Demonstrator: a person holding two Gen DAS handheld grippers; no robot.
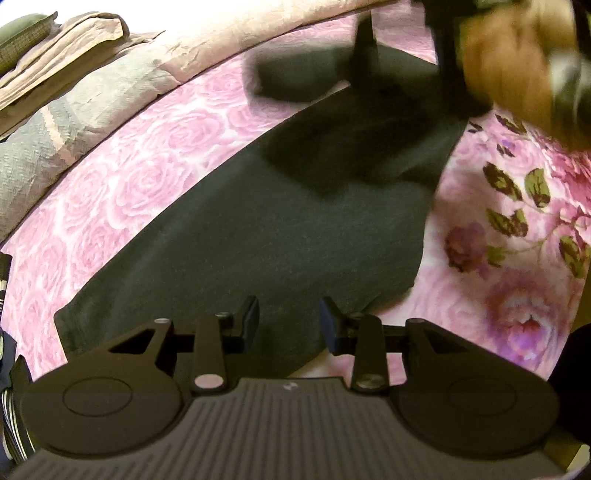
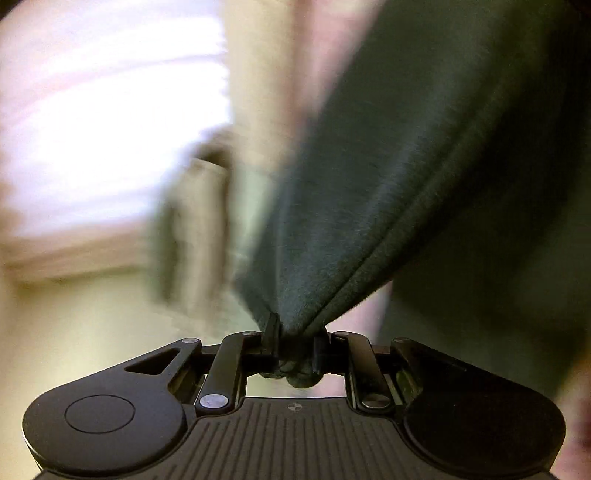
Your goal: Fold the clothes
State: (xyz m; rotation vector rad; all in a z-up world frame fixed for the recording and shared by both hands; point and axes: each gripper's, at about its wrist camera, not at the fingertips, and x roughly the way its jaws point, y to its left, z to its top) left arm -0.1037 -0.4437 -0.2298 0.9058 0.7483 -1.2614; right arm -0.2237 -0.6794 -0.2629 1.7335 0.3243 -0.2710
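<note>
A dark grey garment (image 1: 258, 229) lies spread on a pink rose-patterned bedspread (image 1: 147, 166). My left gripper (image 1: 289, 320) hovers open over the garment's near hem, with cloth under the gap but nothing pinched. At the top right of the left wrist view a hand (image 1: 517, 62) holds the other gripper, blurred, lifting a far part of the garment. In the right wrist view my right gripper (image 2: 295, 341) is shut on a bunched fold of the dark grey garment (image 2: 388, 184), which stretches up and away from the fingers. The background there is motion-blurred.
Folded beige and grey bedding (image 1: 55, 122) is piled along the far left of the bed. A green cushion (image 1: 22, 33) sits in the top left corner. Larger printed flowers with green leaves (image 1: 517, 206) cover the bedspread to the right of the garment.
</note>
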